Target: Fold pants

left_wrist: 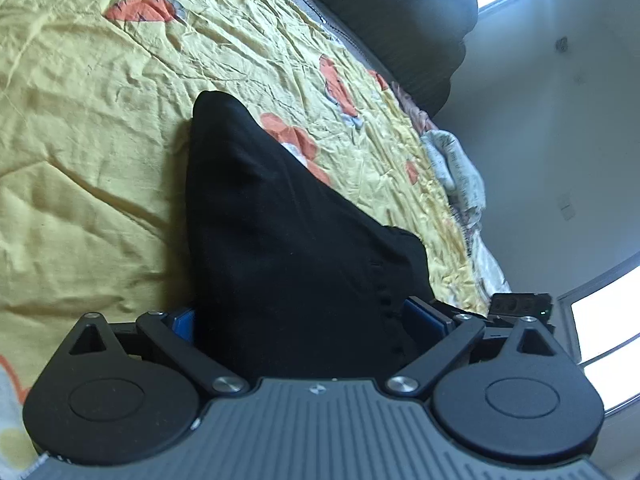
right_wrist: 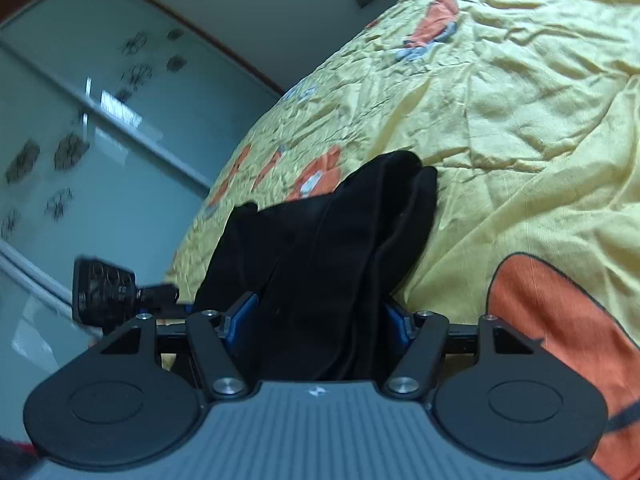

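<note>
While each claw grips a bunch of black cloth between its blue pads, the left claw (left_wrist: 298, 316) and right claw (right_wrist: 320, 316) both stand clamped on the pants (left_wrist: 280, 248), which rise bunched off the bed (left_wrist: 80, 160); beyond lies its wrinkled yellow sheet with orange flowers, then a dark headboard (left_wrist: 400, 20) and a glass wardrobe door (right_wrist: 80, 140)

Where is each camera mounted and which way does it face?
Left wrist: on the left gripper, looking along its fingers over the black pants and yellow bedspread.
Right wrist: on the right gripper, facing pants, bedspread, wardrobe.
Shared: pants, bedspread; each view glimpses the other gripper.
</note>
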The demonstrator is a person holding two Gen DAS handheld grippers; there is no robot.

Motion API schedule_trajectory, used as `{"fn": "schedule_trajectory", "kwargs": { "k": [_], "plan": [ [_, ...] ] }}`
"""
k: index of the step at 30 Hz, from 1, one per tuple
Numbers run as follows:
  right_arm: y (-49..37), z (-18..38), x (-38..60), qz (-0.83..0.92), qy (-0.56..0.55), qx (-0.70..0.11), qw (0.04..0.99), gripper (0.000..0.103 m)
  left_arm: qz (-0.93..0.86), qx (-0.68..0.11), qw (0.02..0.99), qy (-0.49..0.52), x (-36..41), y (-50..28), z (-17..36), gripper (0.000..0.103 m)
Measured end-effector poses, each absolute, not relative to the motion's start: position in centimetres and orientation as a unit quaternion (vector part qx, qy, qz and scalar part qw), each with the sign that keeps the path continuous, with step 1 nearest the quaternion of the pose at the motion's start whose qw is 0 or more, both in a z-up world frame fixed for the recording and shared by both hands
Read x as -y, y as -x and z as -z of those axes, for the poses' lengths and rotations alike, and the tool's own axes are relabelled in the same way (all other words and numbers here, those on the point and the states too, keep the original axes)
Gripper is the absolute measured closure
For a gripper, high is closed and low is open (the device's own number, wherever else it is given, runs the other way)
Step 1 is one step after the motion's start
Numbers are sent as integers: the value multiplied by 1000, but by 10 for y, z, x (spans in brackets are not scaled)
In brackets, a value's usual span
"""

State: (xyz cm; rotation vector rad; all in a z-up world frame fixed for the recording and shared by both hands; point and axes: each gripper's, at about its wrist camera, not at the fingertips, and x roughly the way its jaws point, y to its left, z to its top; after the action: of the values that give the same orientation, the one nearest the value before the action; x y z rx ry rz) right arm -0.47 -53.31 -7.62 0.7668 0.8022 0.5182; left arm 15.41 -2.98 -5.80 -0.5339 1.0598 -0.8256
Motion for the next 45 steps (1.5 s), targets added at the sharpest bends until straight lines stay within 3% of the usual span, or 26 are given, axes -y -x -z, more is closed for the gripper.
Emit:
{"fn": "schedule_trajectory", "kwargs": {
  "k": [4,6,7,10,12,15,22,28,37,38,40,41,42,45],
  "plan": [
    [-5,78,528,-223,-371,-363,825,43,366,-472,756,268,30,-159,61,6],
    [-3,76,521,-208,-351,-373,834,60,354,-472,762,266,31,-159,59,11],
    [-1,76,520,-204,-347,-372,836,62,348,-471,770,254,34,-158,56,14],
    [8,74,518,-192,-352,-366,840,71,328,-466,801,183,42,-150,49,45],
    [12,70,513,-183,-345,-359,847,73,315,-462,814,159,44,-148,46,72],
    [14,55,502,-175,-325,-350,861,76,316,-441,822,175,35,-145,41,82],
    [-1,0,460,-210,-262,-306,891,77,303,-351,877,123,19,-128,-14,83],
    [-65,-17,423,-196,-238,-283,908,76,257,-328,904,99,-6,-180,-44,83],
    [-156,28,371,-150,-213,-336,905,76,194,-387,897,88,-32,-270,4,83],
    [-161,34,364,-136,-194,-346,908,71,186,-399,893,97,-36,-276,12,83],
    [-166,42,359,-113,-167,-360,911,56,187,-417,881,121,-48,-284,27,79],
    [-166,44,361,-107,-170,-368,908,47,185,-419,879,132,-54,-285,30,65],
    [-164,44,365,-106,-176,-372,905,45,178,-415,882,136,-60,-282,30,52],
    [-142,35,378,-70,-168,-351,918,45,157,-394,898,114,-75,-263,19,47]
  ]
}}
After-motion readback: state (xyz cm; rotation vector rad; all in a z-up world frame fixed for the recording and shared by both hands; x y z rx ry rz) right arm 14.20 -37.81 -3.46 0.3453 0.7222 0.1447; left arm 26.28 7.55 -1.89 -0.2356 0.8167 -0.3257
